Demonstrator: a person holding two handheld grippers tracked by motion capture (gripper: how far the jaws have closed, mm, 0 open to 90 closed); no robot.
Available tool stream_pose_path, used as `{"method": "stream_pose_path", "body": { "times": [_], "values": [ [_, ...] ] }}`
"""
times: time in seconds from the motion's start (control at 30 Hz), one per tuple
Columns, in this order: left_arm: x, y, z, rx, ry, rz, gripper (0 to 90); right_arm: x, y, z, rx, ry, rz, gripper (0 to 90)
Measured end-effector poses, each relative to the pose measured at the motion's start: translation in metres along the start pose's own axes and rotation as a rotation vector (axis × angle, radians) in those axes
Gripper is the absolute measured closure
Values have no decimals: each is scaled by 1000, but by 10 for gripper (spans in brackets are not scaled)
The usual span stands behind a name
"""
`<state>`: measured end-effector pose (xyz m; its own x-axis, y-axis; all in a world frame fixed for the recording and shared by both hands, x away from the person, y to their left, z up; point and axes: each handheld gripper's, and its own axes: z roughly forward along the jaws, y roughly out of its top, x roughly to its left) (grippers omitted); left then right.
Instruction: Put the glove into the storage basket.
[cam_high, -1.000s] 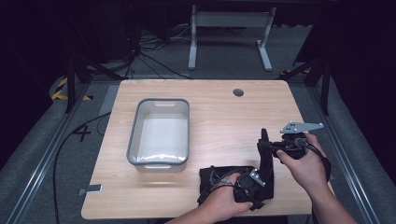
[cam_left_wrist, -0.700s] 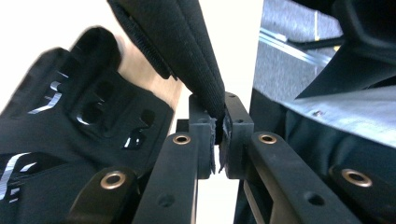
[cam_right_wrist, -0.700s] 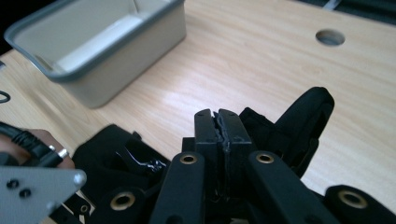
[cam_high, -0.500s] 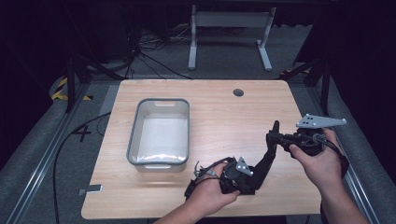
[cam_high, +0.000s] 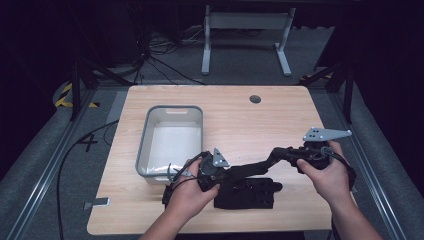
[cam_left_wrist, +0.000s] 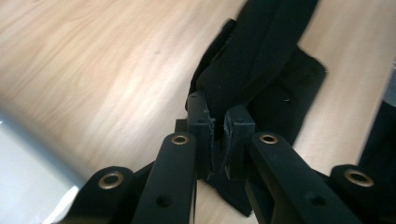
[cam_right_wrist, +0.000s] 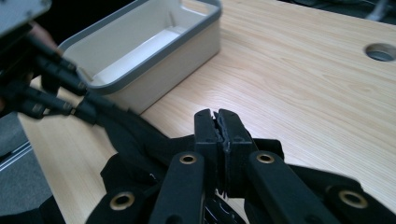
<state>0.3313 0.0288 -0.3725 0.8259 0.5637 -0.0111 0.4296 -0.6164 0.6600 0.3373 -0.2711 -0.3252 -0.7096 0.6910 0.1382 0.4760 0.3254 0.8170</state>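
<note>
A black cloth (cam_high: 245, 187) is stretched between both grippers near the desk's (cam_high: 280, 120) front edge. One end is pinched tight in the left gripper (cam_high: 227, 175), whose jaws have just been closing, the other in the right gripper (cam_high: 277, 152). The rest is left lying on the desk.

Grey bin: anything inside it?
The grey bin looks empty: bare pale floor and walls in the high view. The right gripper view also shows a bare interior, but the near wall hides part of the floor there. The black cloth lies outside it on the table.
</note>
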Motion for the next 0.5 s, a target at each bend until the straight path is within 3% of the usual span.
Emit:
{"method": "stream_pose_path", "body": {
  "times": [0.1, 0.4, 0.5],
  "values": [
    [4, -2, 2, 5, 25, -7, 841, 2, -6, 6, -10, 8, -9, 877],
    [5, -6, 14, 44, 79, 27, 834, -1, -35, 23, 71, 27, 11, 877],
    [7, -5, 12, 41, 91, 27, 835, -1, -38, 25, 65, 27, 4, 877]
  ]
}}
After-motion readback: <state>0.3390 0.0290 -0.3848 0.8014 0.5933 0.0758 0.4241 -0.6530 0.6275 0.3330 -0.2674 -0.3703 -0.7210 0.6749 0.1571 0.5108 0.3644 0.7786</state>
